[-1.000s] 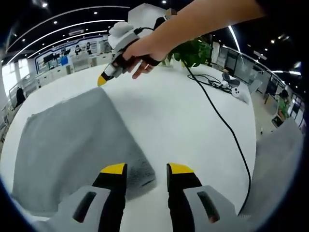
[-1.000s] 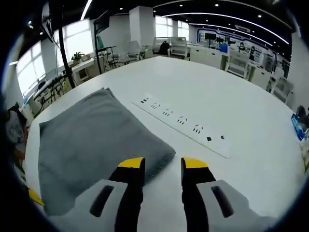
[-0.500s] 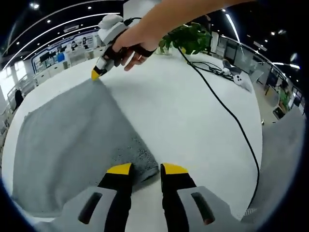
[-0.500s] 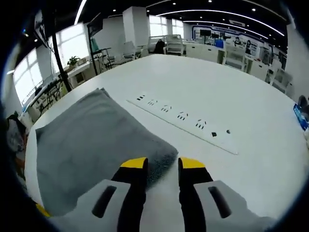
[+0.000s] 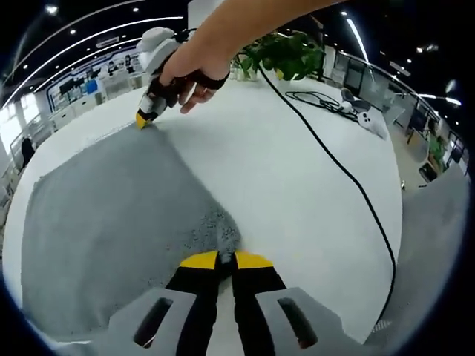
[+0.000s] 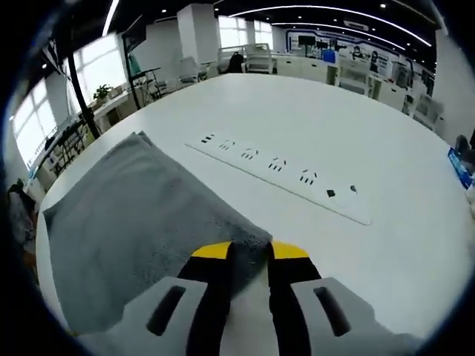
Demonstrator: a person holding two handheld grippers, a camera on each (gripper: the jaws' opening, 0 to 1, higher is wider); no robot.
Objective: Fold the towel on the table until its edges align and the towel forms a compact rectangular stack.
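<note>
A grey towel [image 5: 111, 208] lies flat on the round white table [image 5: 289, 163]. My left gripper [image 5: 226, 258] is shut on the towel's near corner, its yellow tips almost touching. At the far corner, a hand [image 5: 189, 70] holds my right gripper [image 5: 141, 120] down at the towel's edge. In the right gripper view, the towel [image 6: 126, 215] spreads to the left, and my right gripper [image 6: 250, 251] has its jaws drawn narrow with the thick towel corner pinched between them.
A black cable [image 5: 349, 178] runs across the table's right side from a potted plant [image 5: 286, 53] at the back. A white controller [image 5: 365, 137] lies far right. A flush row of power sockets [image 6: 282, 174] crosses the table beyond the towel.
Both grippers have moved in over their towel corners and their jaws have closed from wide apart onto the cloth. The right gripper's hand has dropped to the far corner.
</note>
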